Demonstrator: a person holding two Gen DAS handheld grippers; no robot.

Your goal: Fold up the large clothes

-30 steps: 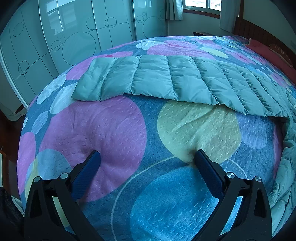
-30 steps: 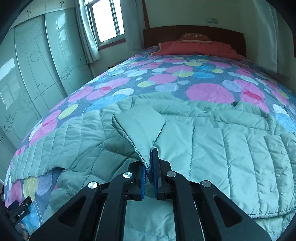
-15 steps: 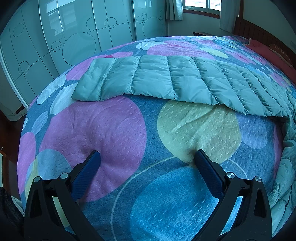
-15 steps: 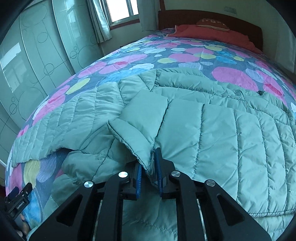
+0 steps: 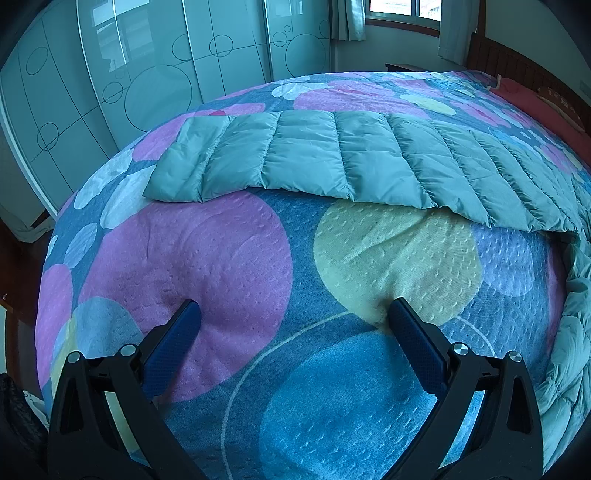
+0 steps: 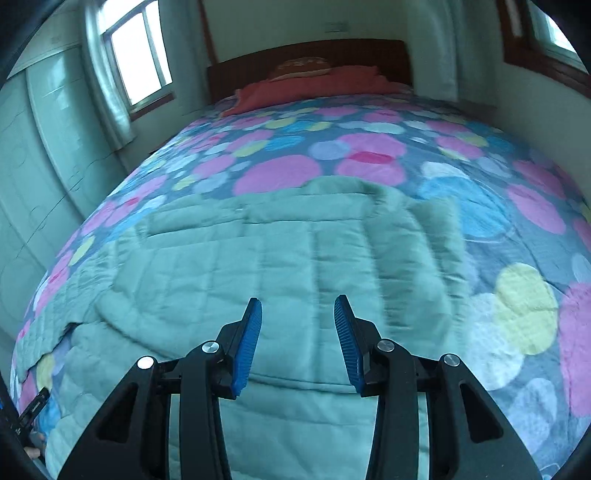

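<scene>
- Left wrist view: you held the left gripper [image 5: 291,314] low over the bedspread [image 5: 229,258], jaws wide and with nothing between them. I judge it was parked there, clear of the garment, while the other hand worked.
- The coat [image 5: 332,158] lay across the upper half of the frame: one quilted sleeve stretched flat from upper left to the right edge, and more of it bunched down the right border. It lay well apart from your fingertips [image 5: 188,314].
- Around it: a wardrobe [image 5: 147,74] along the top left and a window [image 5: 402,9] at the top. Nothing stood between the gripper and the sleeve.
- Right wrist view: your right gripper [image 6: 297,314] hung above the coat [image 6: 240,266], jaws opening, narrow so far, with no fabric pinched between the pads. The blur suggests the hand was moving.
- The coat filled the middle and lower left, with a folded piece lying on its body, apparently where you meant it.
- The pillow [image 6: 306,81] and headboard [image 6: 310,55] sat at the top centre, far from the work. The bedspread to the right was free for the next fold.
</scene>
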